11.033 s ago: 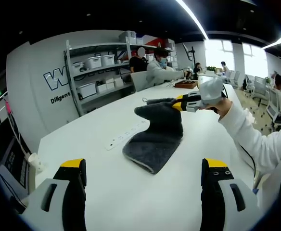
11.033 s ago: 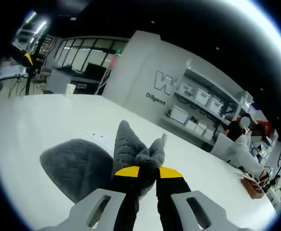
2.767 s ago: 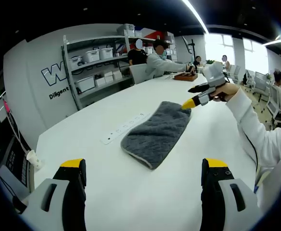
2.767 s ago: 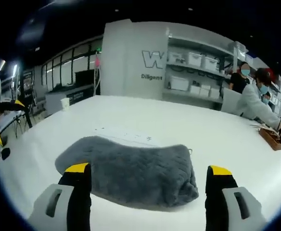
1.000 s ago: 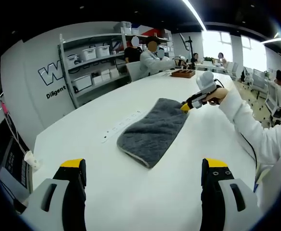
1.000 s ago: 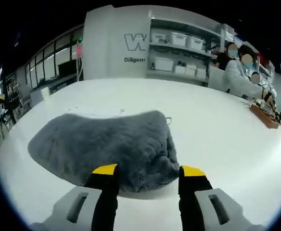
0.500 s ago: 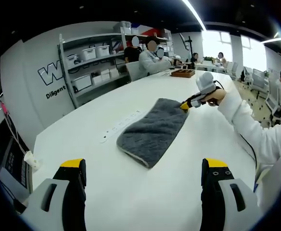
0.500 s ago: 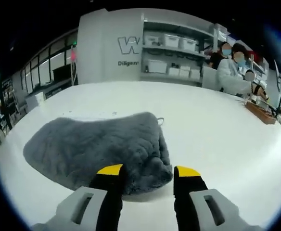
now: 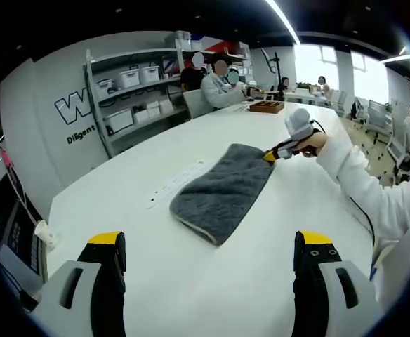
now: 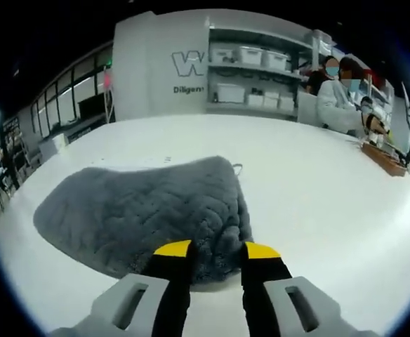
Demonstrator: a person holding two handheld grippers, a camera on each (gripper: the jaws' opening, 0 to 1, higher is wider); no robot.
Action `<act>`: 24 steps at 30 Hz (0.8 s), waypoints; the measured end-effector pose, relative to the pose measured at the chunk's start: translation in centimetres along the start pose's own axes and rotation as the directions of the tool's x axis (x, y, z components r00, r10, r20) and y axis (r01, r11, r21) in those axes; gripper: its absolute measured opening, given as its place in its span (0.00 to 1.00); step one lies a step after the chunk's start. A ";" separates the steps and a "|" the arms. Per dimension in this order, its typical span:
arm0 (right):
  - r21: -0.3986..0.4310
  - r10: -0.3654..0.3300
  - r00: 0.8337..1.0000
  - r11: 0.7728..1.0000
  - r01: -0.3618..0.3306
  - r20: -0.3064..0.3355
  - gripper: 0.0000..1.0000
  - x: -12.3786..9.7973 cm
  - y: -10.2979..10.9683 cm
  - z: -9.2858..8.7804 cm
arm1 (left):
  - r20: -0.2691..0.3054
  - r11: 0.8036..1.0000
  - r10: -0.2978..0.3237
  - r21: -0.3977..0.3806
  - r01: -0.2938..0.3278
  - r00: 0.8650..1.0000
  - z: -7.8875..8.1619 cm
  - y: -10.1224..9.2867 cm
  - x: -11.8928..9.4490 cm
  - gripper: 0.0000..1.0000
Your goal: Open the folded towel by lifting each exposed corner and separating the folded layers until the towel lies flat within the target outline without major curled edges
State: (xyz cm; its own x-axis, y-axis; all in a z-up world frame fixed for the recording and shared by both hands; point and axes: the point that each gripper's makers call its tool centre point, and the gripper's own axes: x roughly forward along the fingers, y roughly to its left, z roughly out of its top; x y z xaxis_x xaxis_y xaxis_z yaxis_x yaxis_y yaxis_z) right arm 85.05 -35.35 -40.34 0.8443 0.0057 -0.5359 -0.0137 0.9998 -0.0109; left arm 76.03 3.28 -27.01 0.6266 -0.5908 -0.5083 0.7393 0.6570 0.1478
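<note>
Left gripper view: your left gripper (image 9: 206, 277) hangs spread wide, holding nothing, well short of the grey towel (image 9: 222, 191) mid-table (image 9: 191, 295).

Right gripper view: right gripper (image 10: 215, 251) is nearly clenched on the towel's near corner (image 10: 215, 260). Pinch just the top layer, then lift. Can't tell how many layers you've caught, and there's no outline I can make out.

long white tabletop (image 9: 191, 281) — grey shelving (image 9: 131, 91) with white bins on a lettered wall (image 9: 64, 112), bright windows (image 9: 331, 74) beyond.

White table (image 9: 191, 281) underfoot; power strip (image 9: 175, 186) at ten o'clock, storage shelves (image 9: 138, 91) at eleven, seated people (image 9: 215, 81) at twelve.
</note>
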 end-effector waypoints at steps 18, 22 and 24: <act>-0.063 -0.066 0.998 0.996 0.067 0.016 0.13 0.4 0.4 -1.2 | 0.036 1.000 -0.003 -0.023 0.004 0.999 0.4 0.8 -1.2 0.99; -0.120 -0.098 0.995 0.988 0.101 0.032 0.11 0.0 0.9 -1.3 | 0.047 1.000 0.000 -0.030 0.001 0.999 0.6 1.0 -1.4 0.99; -0.179 -0.113 0.993 0.977 0.116 0.030 0.11 0.0 0.9 -1.2 | 0.054 0.999 0.000 -0.035 0.002 0.999 0.6 1.2 -1.6 0.99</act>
State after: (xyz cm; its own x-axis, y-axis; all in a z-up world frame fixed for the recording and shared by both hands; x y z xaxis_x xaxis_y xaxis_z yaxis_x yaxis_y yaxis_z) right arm 84.40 -34.49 -41.31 0.8561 -0.1064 -0.5057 -0.0112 0.9745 -0.2239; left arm 76.05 4.69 -25.47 0.6388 -0.6156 -0.4615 0.7317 0.6714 0.1171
